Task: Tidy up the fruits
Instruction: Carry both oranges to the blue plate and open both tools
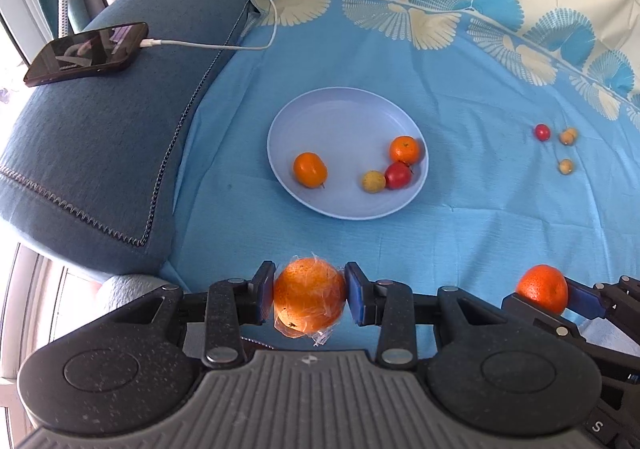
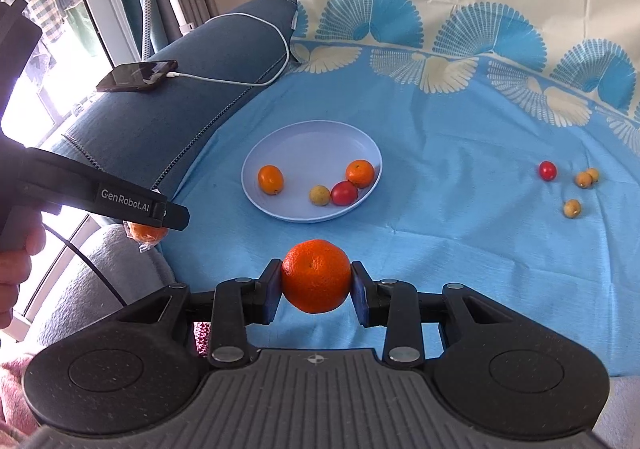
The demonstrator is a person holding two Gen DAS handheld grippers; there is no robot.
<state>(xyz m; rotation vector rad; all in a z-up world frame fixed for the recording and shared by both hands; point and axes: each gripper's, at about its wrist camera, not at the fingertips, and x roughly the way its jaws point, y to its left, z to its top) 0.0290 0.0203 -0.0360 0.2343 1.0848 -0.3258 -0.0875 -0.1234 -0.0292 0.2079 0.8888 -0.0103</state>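
Both claws clamp oranges: left claw (image 1: 310,299) wrapped orange (image 1: 309,295), upright.

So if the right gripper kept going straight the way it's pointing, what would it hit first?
Probably the blue cloth just short of the plate, as the right gripper holds its orange angled down toward it. Depth is unclear, so it could reach the plate's near rim instead.

The right gripper (image 2: 316,277) clamps a bare mandarin (image 2: 316,275) between its blue pads above the blue patterned cloth (image 2: 460,249). Beyond it a pale blue plate (image 2: 304,137) holds two small oranges, a yellow fruit and a red one. At far left, the left gripper (image 2: 160,215) grips a plastic-wrapped orange (image 2: 145,234).
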